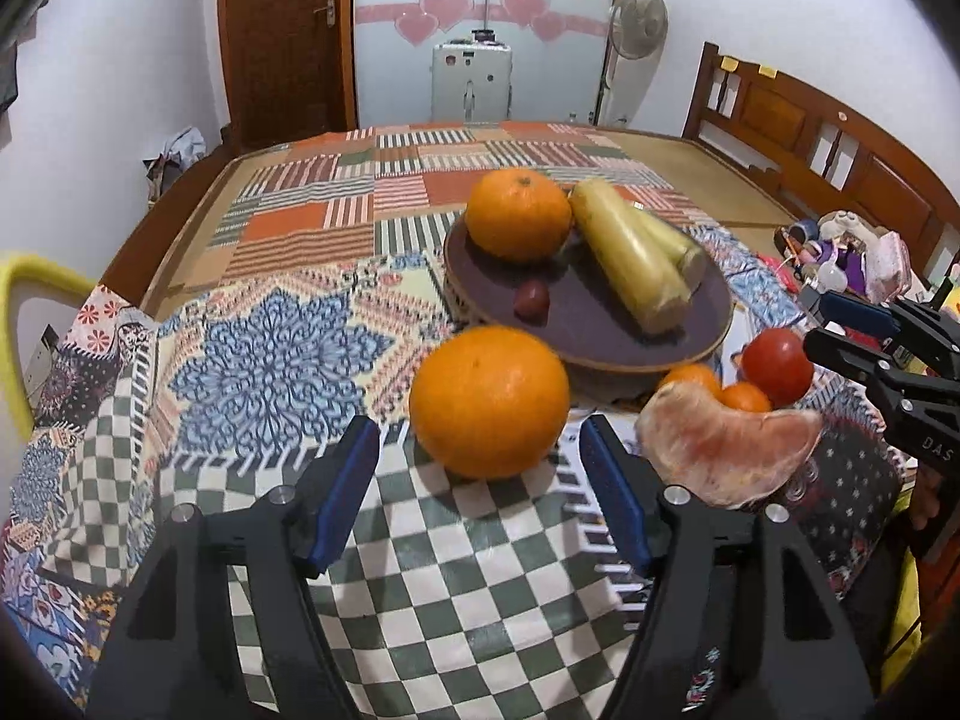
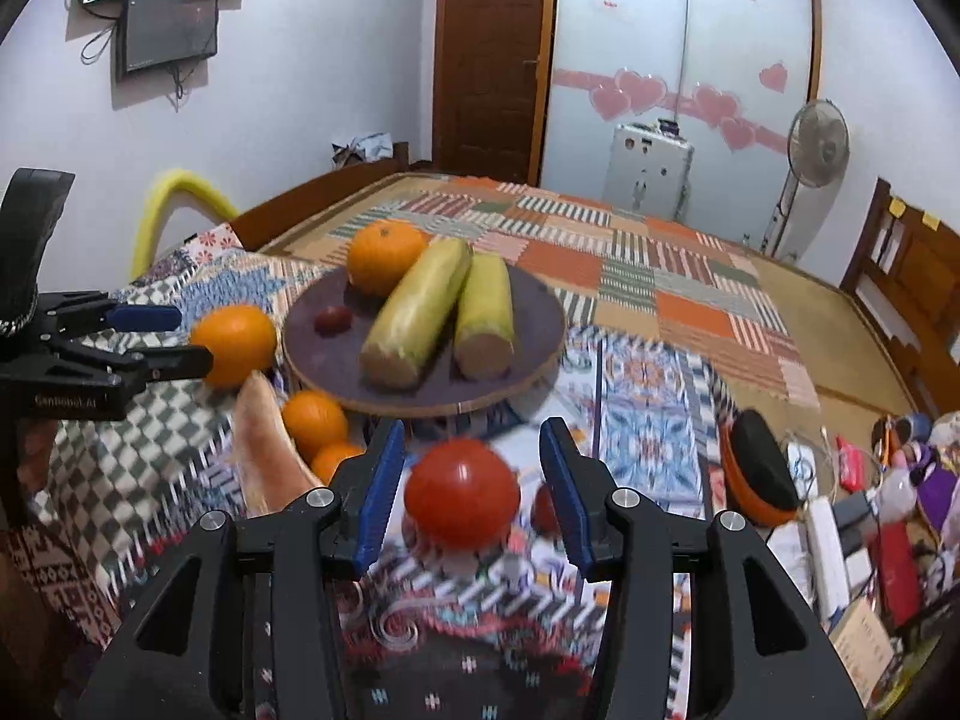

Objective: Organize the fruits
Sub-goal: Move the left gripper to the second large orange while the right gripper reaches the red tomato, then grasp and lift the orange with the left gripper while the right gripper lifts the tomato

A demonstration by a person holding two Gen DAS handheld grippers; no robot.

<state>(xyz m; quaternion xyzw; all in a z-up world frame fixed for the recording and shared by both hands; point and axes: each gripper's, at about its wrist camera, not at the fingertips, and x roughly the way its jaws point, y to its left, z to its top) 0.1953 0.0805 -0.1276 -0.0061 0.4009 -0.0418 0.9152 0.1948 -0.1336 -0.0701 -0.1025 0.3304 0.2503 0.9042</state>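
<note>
Orange first, left wrist view: a big orange (image 1: 489, 401) sits on the patterned quilt (image 1: 270, 360) of the bed, dead ahead of the left claw (image 1: 480, 468), centred btwn the two blue pads (image 1: 351, 480) but just past their tips, not yet inside. Left claw is spread wide, holding nothing. The fruit is round, so no long axis to line up w/; approach is straight fwd. Behind it the dark round tray (image 1: 600, 324) carries another orange (image 1: 519, 215), two pale yellow corn-like cobs (image 1: 630, 252) lying side by side w/ long axes running front-to-back, and one small dark red fruit (image 1: 532, 299). To the right: a pomelo segment (image 1: 720, 450), two small oranges and a red tomato (image 1: 777, 365), w/ the right claw (image 1: 840, 330) reaching in beside it.

Right wrist view: the tomato (image 2: 462, 495) lies on the quilt btwn the right claw's (image 2: 471, 480) spread pads, near the tips, apart from both as far as I can tell (some blur). Claw is empty. Tray rim (image 2: 420, 405) is just beyond, straight ahead. Left claw (image 2: 174, 339) shows at left edge next to the big orange (image 2: 234, 345).

Judgement: each claw is nearer its own fruit; right is better seated, prob. only needs to close, then lift fwd to tray.
</note>
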